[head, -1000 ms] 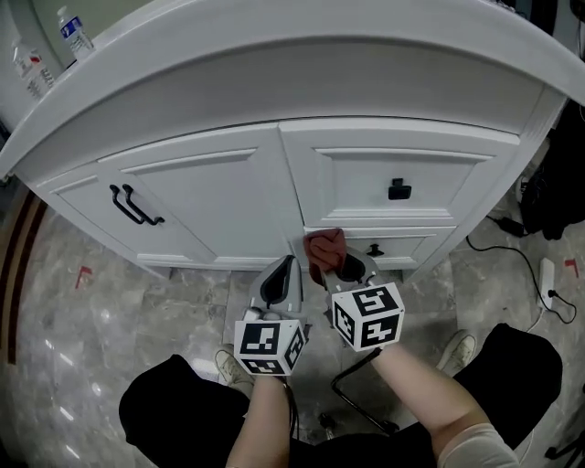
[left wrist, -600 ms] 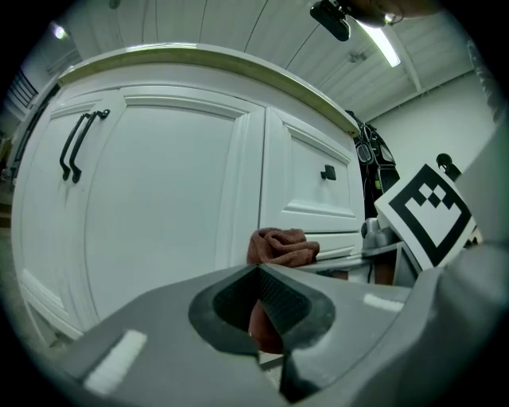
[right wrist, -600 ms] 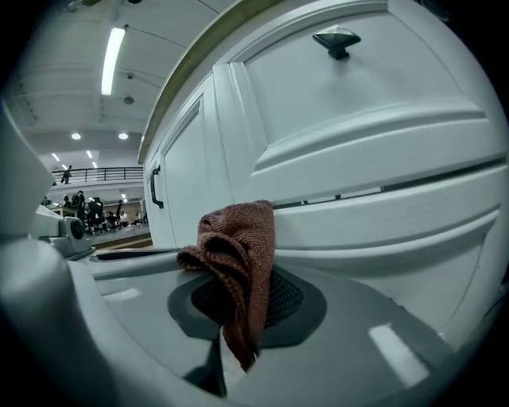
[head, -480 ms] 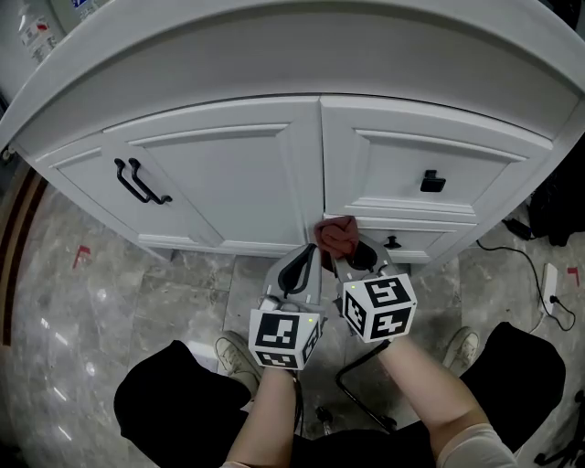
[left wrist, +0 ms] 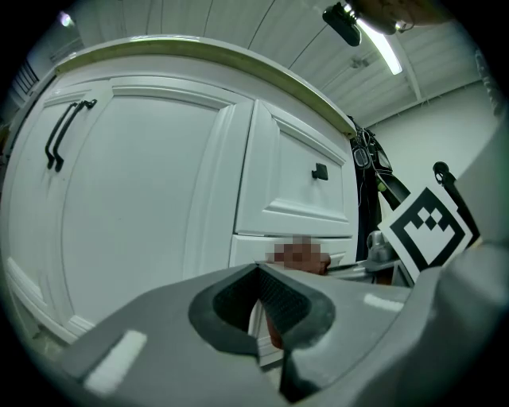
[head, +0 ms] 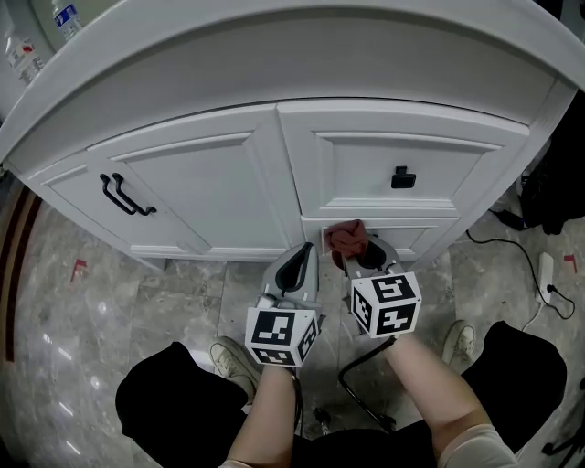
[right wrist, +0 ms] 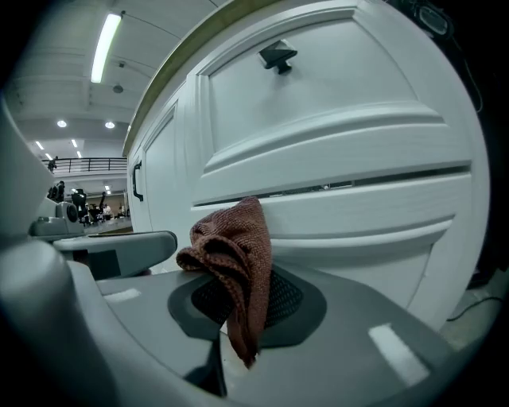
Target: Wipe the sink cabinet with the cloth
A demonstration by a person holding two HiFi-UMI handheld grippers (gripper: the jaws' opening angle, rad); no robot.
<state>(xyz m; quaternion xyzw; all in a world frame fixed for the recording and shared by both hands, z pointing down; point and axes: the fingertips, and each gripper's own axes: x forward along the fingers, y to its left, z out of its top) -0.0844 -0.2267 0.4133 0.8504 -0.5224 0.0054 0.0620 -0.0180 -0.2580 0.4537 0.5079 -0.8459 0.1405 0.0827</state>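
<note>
The white sink cabinet (head: 210, 192) fills the head view, with a door carrying two black bar handles (head: 123, 196) on the left. An upper drawer with a black knob (head: 399, 177) sits on the right. My right gripper (head: 352, 249) is shut on a reddish-brown cloth (head: 346, 238), which is pressed against the top edge of the lower drawer front (head: 416, 236). In the right gripper view the cloth (right wrist: 231, 246) bunches above the jaws (right wrist: 238, 306) and hangs between them. My left gripper (head: 294, 265) hovers just left of it, shut and empty (left wrist: 258, 306), slightly off the cabinet.
Grey marble floor (head: 110, 311) lies below the cabinet. Black cables and a power strip (head: 547, 274) run along the right, beside a dark bag (head: 559, 183). A water bottle (head: 69, 23) stands on the countertop at far left. The person's shoes (head: 228, 356) are close under the grippers.
The right gripper has slid the cloth rightwards, from the seam beside the door onto the lower drawer front. The left gripper has stayed alongside it, still shut.
</note>
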